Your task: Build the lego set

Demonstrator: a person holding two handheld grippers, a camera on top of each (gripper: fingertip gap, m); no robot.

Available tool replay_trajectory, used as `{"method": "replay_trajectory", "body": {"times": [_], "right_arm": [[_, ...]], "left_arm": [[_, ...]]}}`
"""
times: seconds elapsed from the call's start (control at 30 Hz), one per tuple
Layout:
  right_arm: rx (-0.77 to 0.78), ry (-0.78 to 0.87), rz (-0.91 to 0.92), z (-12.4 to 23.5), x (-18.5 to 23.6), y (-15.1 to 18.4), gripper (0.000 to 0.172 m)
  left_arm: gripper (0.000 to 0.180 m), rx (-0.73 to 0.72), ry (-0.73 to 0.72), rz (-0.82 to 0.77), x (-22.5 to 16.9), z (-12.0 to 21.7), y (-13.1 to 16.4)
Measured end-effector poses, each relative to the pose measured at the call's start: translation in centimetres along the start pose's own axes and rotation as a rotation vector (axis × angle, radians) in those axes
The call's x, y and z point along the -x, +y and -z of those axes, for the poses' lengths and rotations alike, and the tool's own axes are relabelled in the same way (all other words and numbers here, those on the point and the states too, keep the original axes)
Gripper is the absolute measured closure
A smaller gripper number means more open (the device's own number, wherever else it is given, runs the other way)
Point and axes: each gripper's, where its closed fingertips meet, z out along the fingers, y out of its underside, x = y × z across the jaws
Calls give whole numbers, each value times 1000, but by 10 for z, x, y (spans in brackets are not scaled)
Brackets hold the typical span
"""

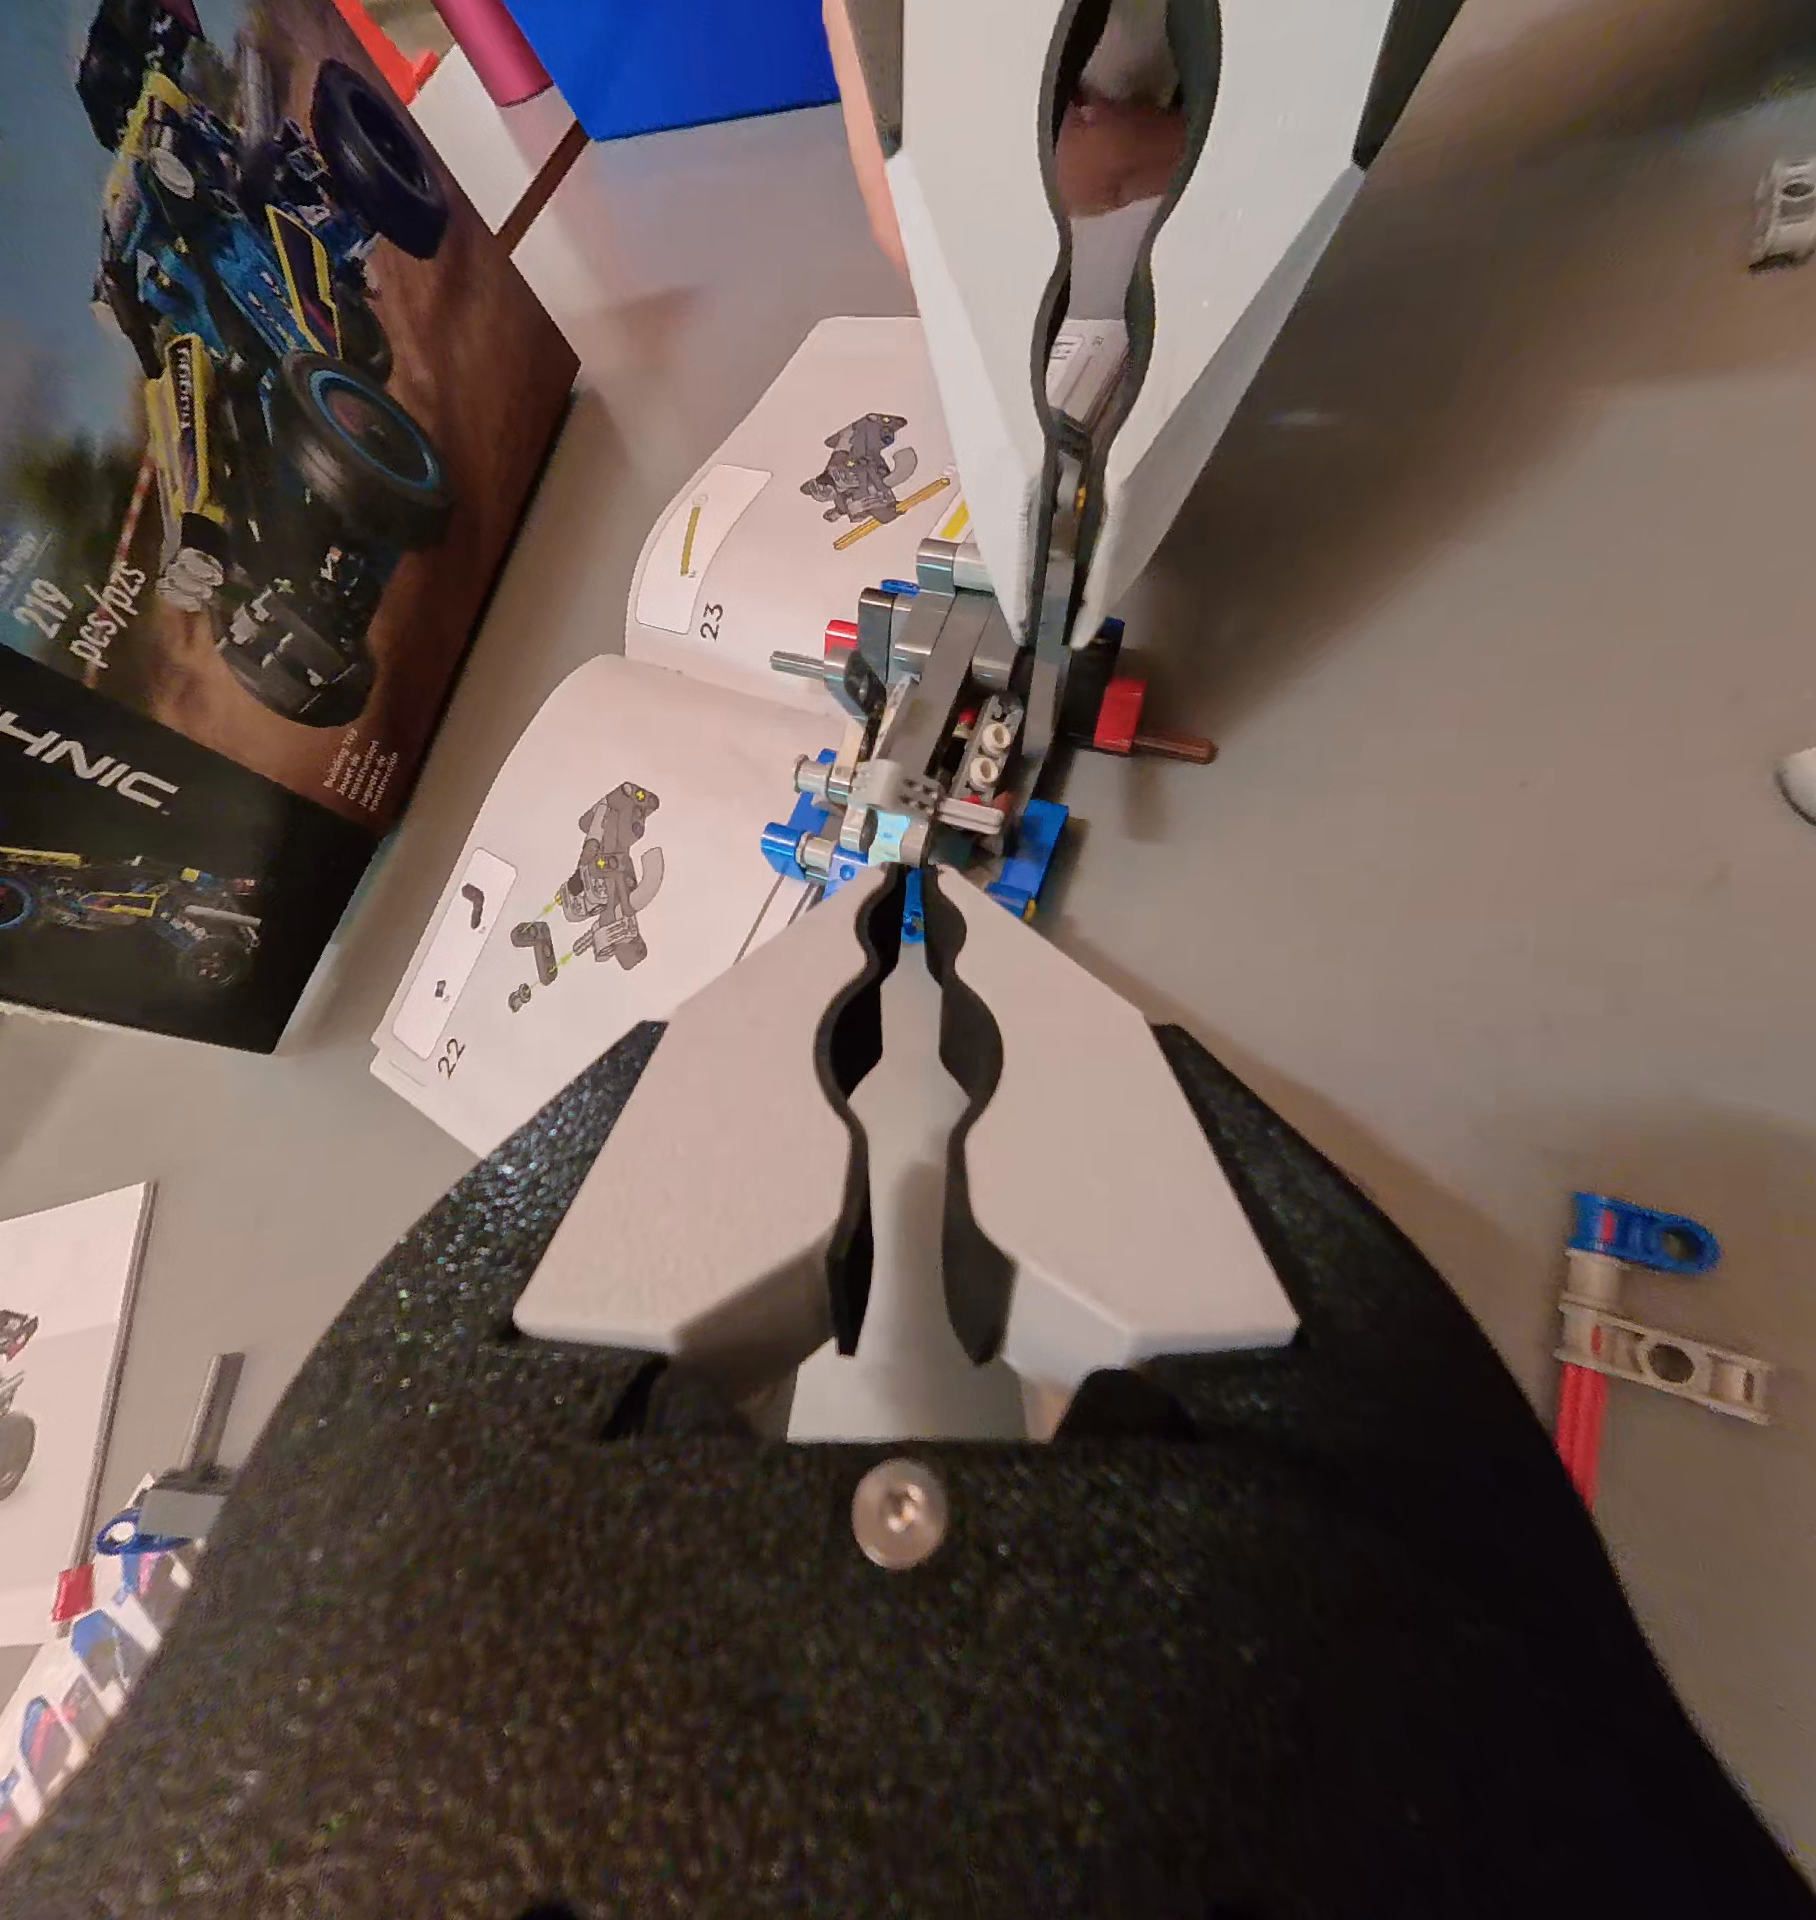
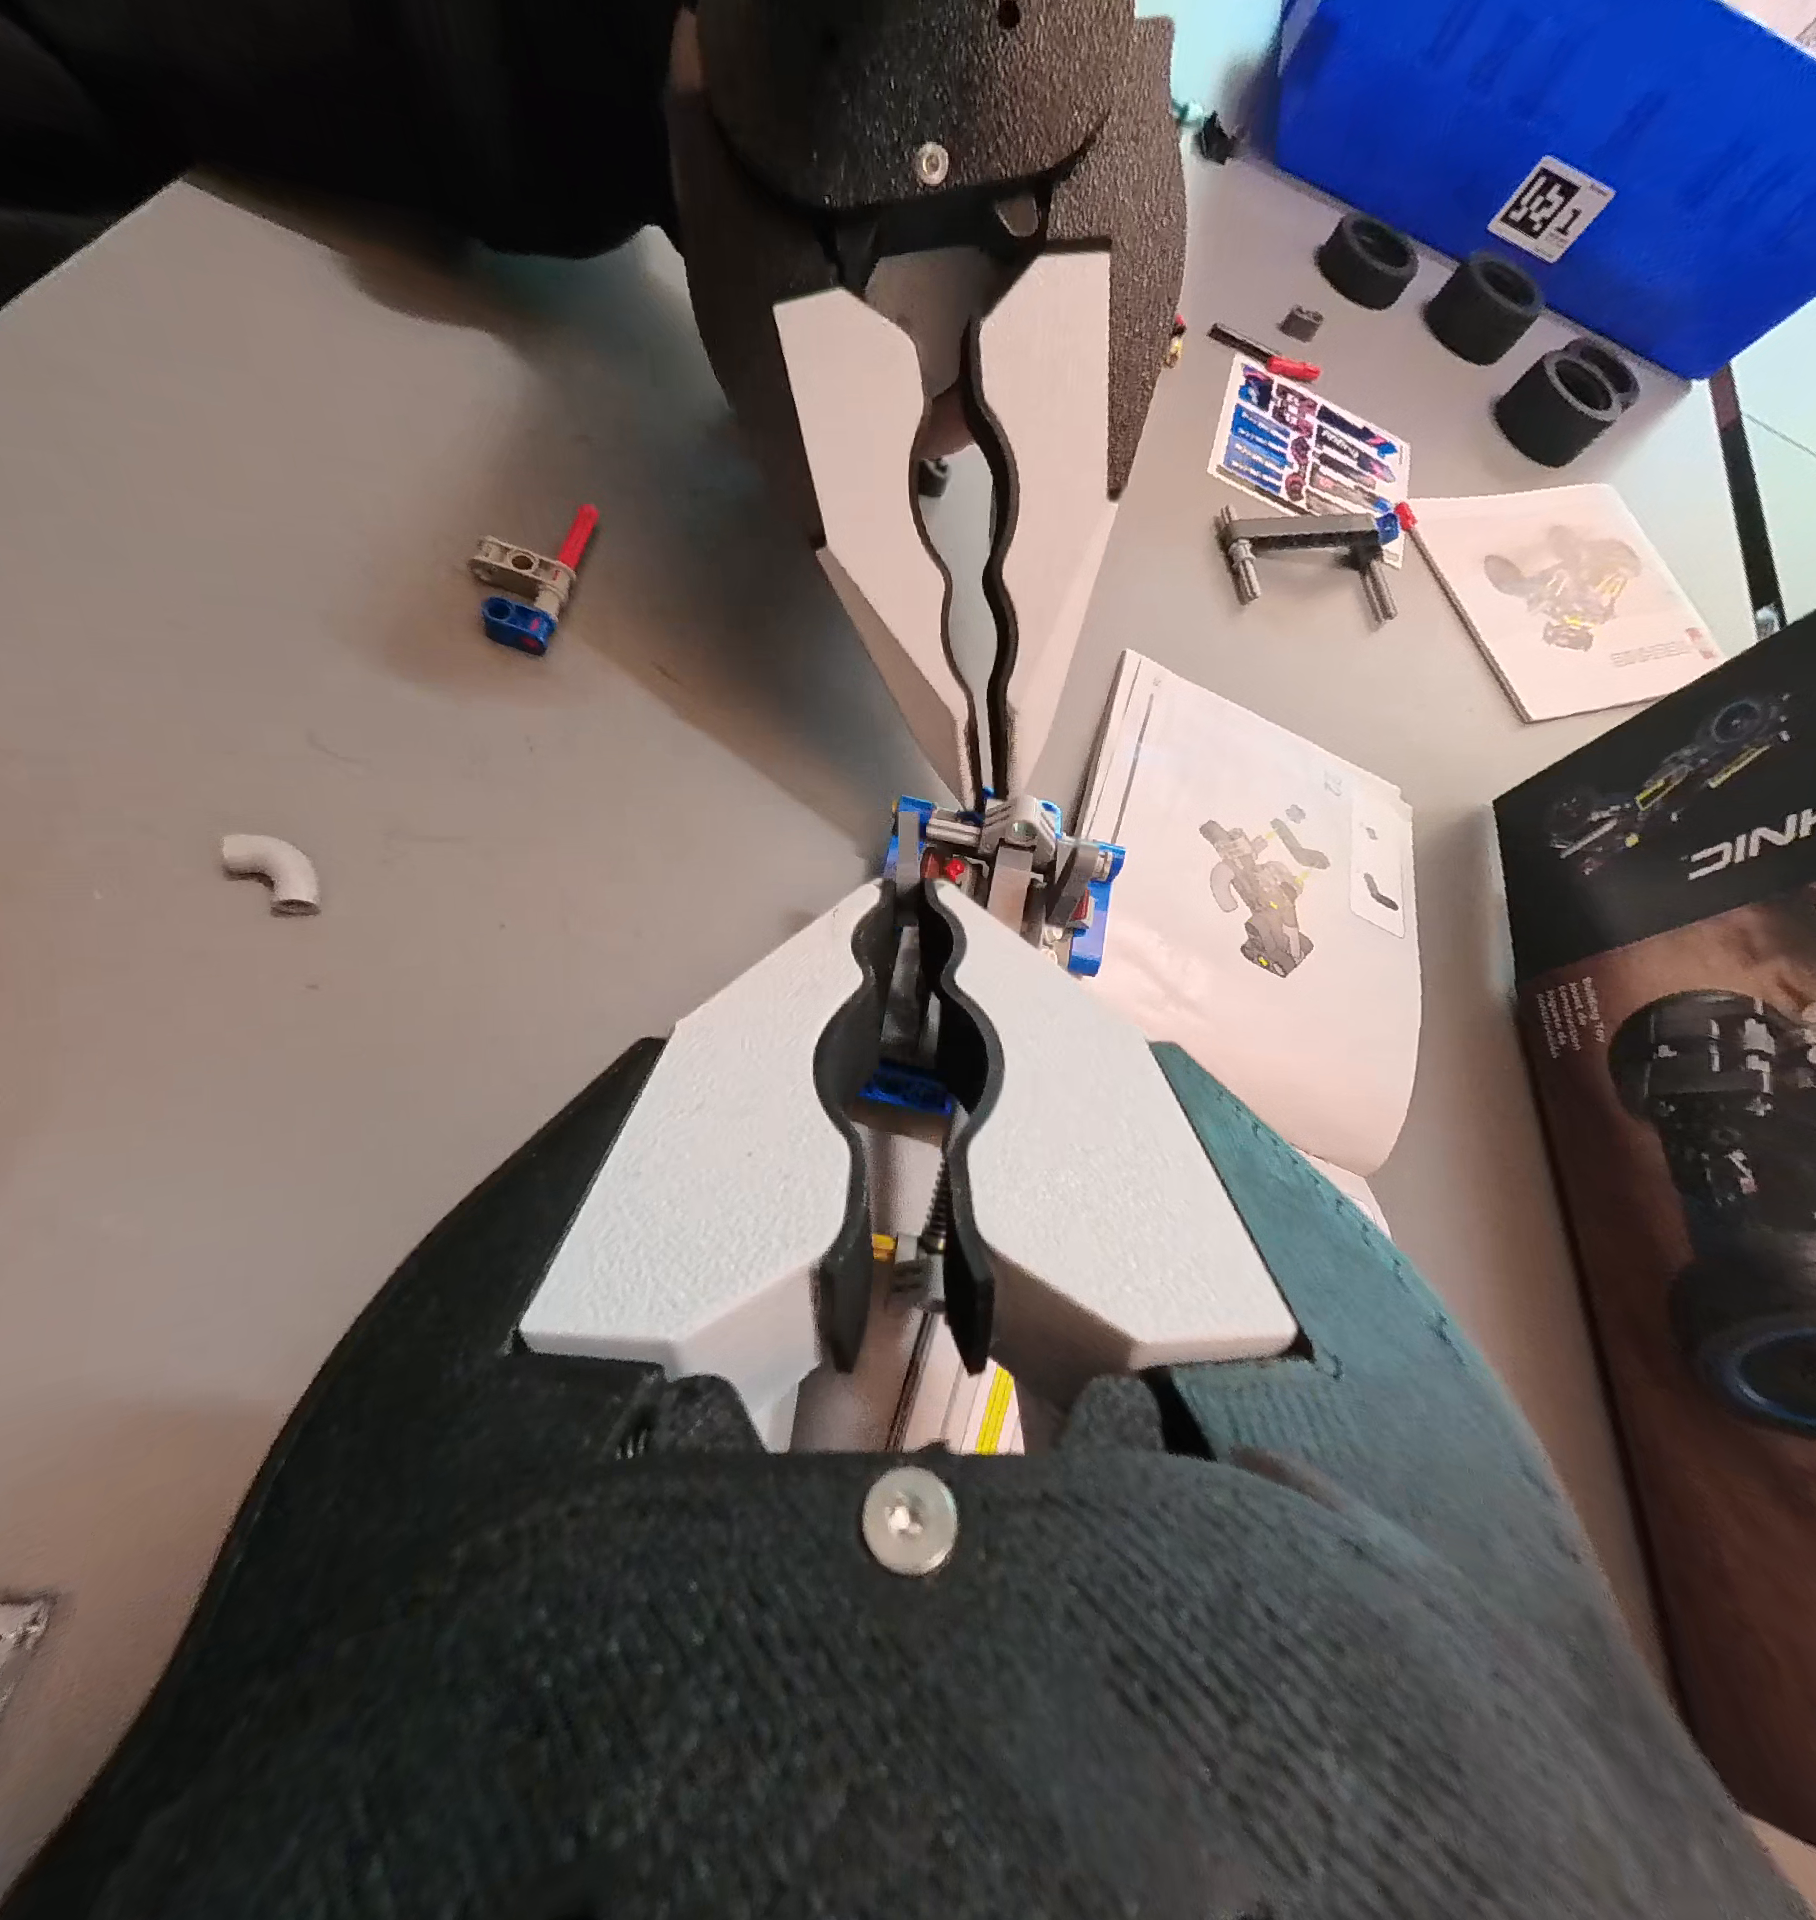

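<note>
Left gripper (image 1: 909,883) clamps the brick assembly's (image 1: 935,748) blue end at frame centre | right gripper (image 2: 909,904) clamps its grey beam, beside the open booklet (image 2: 1257,914) | risk: opposing pulls could pop pieces apart.

Grey table (image 2: 260,1039) bears open booklet (image 2: 1268,935), toy box (image 2: 1714,1039), loose bricks (image 2: 530,582).

Left gripper (image 1: 909,883) and right gripper (image 2: 919,899) tip to tip from opposite sides over table middle, jaws nearly closed.
</note>
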Motion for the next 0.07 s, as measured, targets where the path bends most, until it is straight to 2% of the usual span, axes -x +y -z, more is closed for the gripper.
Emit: {"method": "replay_trajectory", "body": {"times": [0.03, 0.07], "right_arm": [[9, 7, -1, 1, -1, 1, 171], [17, 14, -1, 2, -2, 1, 171]], "left_arm": [[180, 3, -3, -7, 0, 1, 1], [180, 5, -11, -10, 2, 2, 1]]}}
